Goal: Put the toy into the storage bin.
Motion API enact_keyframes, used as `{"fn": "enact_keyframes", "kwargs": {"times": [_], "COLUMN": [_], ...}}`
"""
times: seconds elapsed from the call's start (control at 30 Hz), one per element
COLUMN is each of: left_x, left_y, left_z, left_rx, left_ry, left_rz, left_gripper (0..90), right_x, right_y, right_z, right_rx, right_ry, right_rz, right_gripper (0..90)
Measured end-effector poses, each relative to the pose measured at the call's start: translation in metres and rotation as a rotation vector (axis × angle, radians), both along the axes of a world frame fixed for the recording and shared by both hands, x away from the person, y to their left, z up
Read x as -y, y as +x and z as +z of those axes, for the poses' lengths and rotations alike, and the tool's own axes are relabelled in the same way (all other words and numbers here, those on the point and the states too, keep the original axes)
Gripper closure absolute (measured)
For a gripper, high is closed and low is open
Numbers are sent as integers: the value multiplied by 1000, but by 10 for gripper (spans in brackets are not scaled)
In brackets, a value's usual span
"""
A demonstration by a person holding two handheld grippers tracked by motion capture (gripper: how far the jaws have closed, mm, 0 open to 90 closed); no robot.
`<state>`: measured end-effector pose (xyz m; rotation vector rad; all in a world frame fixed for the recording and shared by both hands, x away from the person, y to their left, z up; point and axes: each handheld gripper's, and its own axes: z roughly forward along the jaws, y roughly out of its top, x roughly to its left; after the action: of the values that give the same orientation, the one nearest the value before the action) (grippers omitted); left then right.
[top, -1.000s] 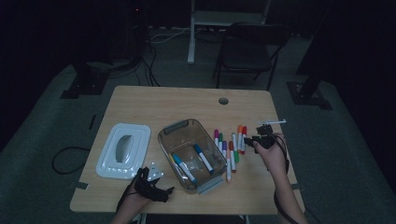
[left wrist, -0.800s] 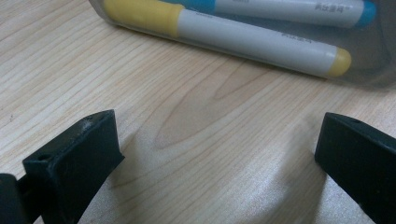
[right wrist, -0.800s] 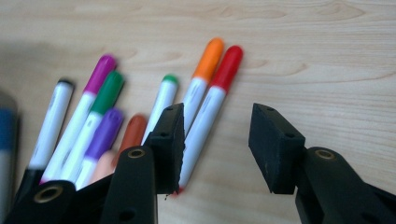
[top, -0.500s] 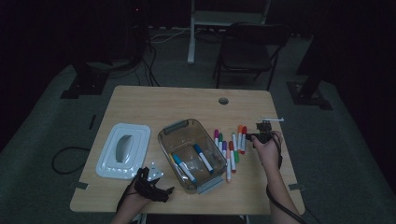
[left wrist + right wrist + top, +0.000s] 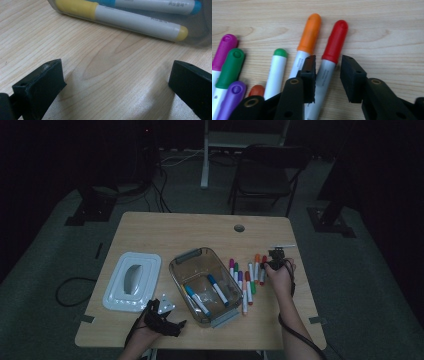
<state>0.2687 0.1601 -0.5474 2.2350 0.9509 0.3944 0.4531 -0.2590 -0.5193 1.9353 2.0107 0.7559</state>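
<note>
On the table (image 5: 165,227), the lid (image 5: 132,281) lies left of the open container (image 5: 206,285), which holds two markers (image 5: 218,289). A row of markers (image 5: 246,275) lies just right of the container. The left gripper (image 5: 162,322) rests near the front edge, before the lid. The right gripper (image 5: 327,78) straddles the rightmost marker (image 5: 329,62).

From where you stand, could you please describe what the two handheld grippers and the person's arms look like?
Both grippers are black. The left gripper carries a grey three-cornered plate on top; its jaws are blocky black pads with small holes. The right gripper has two ribbed rectangular pads on black arms with brass-coloured rivets. A black cable trails from it along the right forearm. Both forearms are bare, with no sleeves showing.
</note>
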Motion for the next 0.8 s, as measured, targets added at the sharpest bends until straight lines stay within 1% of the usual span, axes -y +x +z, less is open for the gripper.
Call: {"fn": "enact_keyframes", "kwargs": {"times": [0.07,0.13,0.27,0.37,0.47,0.5,0.53,0.57,0.6,0.63,0.67,0.7,0.73,0.77,0.8], "left_x": [0,0,0,0,0,0,0,0,0,0,0,0,0,0,0], "left_y": [0,0,0,0,0,0,0,0,0,0,0,0,0,0,0], "left_z": [0,0,0,0,0,0,0,0,0,0,0,0,0,0,0], "left_rx": [0,0,0,0,0,0,0,0,1,0,0,0,0,-1,-1], "left_ry": [0,-1,-1,-1,1,-1,1,1,0,1,1,1,1,0,0], "left_rz": [0,1,0,1,0,0,-1,0,0,0,0,0,0,0,0], "left_gripper": [6,6,6,6,6,6,6,6,6,6,6,6,6,6,6], "right_x": [2,3,4,7,9,10,10,10,10,9,5,5,4,-2,-5], "right_y": [1,0,-1,-4,-7,-11,-12,-18,-18,-21,-28,-28,-31,-38,-42], "right_z": [-1,-2,-1,2,7,12,14,24,24,29,43,43,48,62,69], "right_rx": [-8,-4,-13,-27,-24,-21,-16,-2,-2,9,34,34,45,74,89], "right_ry": [-7,-6,-21,-2,2,18,18,37,37,48,71,71,76,93,101], "right_rz": [-9,-26,-41,-57,-66,-62,-56,-42,-42,-33,-7,-7,4,29,42], "right_gripper": [677,690,765,767,768,768,768,768,768,768,768,768,768,768,767]}}
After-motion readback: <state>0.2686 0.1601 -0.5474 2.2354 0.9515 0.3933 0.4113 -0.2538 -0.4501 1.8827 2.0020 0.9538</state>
